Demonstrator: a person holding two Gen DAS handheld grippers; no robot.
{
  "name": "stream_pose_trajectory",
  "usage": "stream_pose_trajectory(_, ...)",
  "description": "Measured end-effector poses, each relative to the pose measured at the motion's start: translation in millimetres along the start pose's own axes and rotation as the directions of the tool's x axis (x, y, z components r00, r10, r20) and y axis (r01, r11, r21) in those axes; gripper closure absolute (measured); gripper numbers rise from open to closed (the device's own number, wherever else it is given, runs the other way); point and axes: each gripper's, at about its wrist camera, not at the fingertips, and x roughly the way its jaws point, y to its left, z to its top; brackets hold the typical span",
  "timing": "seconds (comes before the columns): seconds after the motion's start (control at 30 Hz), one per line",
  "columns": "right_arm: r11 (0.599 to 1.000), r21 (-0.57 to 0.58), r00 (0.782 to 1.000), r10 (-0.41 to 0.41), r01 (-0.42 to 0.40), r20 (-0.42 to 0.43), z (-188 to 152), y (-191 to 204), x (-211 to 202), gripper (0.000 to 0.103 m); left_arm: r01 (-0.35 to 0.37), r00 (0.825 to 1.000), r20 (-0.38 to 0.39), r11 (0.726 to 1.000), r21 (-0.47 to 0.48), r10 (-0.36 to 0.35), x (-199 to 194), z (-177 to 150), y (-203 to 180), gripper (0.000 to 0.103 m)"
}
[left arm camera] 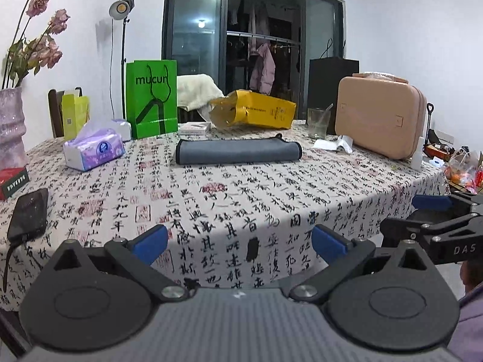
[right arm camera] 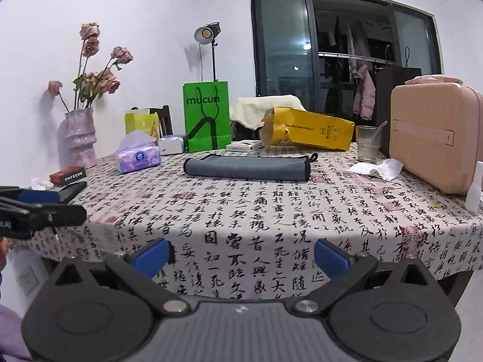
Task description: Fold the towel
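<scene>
A grey towel with dark edging lies folded into a long strip on the far half of the table; it also shows in the right wrist view. My left gripper is open and empty, held back at the table's near edge, far from the towel. My right gripper is open and empty, also at the near edge. Each gripper shows at the side of the other's view: the right one, the left one.
The table wears a calligraphy-print cloth. Behind the towel stand a green bag, a yellow bag, a glass and a pink case. A tissue pack, phone and vase are left.
</scene>
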Motion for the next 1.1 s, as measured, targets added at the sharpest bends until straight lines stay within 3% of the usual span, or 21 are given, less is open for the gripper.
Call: stream_pose_trajectory(1.1,0.996,0.091,1.000,-0.001,-0.002,0.031,-10,-12,-42,0.000,-0.018,0.999,-0.035,1.000,-0.016,0.017,-26,-11,-6,0.000)
